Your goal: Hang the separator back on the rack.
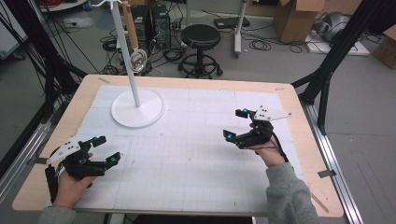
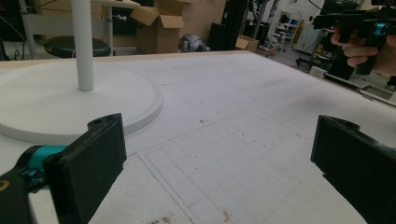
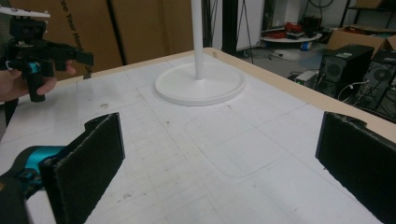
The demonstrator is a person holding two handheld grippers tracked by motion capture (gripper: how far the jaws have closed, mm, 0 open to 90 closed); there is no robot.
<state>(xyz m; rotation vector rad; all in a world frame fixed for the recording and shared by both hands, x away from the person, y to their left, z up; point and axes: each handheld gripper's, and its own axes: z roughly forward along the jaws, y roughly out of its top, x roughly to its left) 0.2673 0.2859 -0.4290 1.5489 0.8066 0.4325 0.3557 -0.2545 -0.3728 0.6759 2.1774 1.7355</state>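
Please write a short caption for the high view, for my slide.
Two hand-held claws, left and right, both open, hover over a gridded mat beside a white stand.

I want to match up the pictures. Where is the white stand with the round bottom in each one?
High view: the white stand is upper left on the table.
Left gripper view: upper left, above the left jaw.
Right gripper view: top middle.
Shared landmark: the gridded white mat.

White stand (image 1: 137, 108), round flat base on the gridded mat, thin pole upright, far-left of the table
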